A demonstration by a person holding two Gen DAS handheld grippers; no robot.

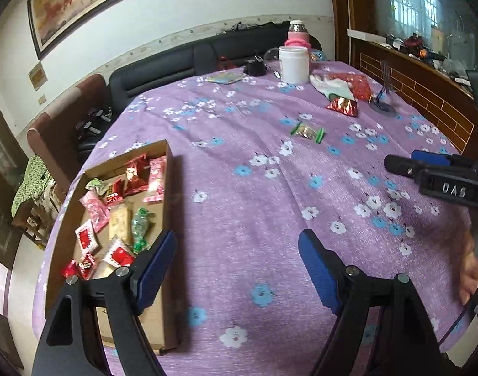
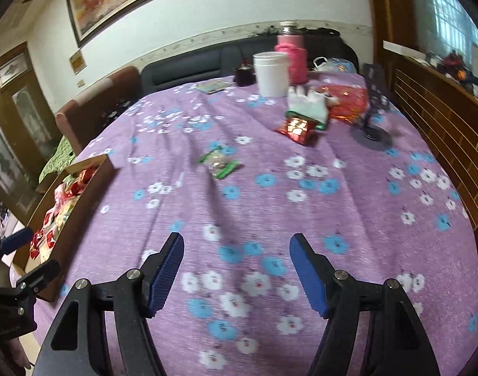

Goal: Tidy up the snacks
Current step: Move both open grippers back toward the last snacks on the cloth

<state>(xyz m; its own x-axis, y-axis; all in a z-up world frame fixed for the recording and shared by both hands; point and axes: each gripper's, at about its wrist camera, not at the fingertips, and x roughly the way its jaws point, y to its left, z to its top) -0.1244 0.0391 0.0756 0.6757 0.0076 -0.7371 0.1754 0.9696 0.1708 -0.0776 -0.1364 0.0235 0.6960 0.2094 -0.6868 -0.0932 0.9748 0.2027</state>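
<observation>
both my grippers, left gripper (image 1: 237, 269) and right gripper (image 2: 236, 272), have fingers released and empty. i judge i'm between pickups: green candy (image 2: 219, 163) lies mid-desk, well apart from the box (image 1: 173, 188); next, reach for it.

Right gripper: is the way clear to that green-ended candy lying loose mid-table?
Probably yes. The right gripper is open and empty, and the green-ended candy lies ahead of it on bare tablecloth, nothing between. The red snack packet sits farther back, apart from it.
</observation>
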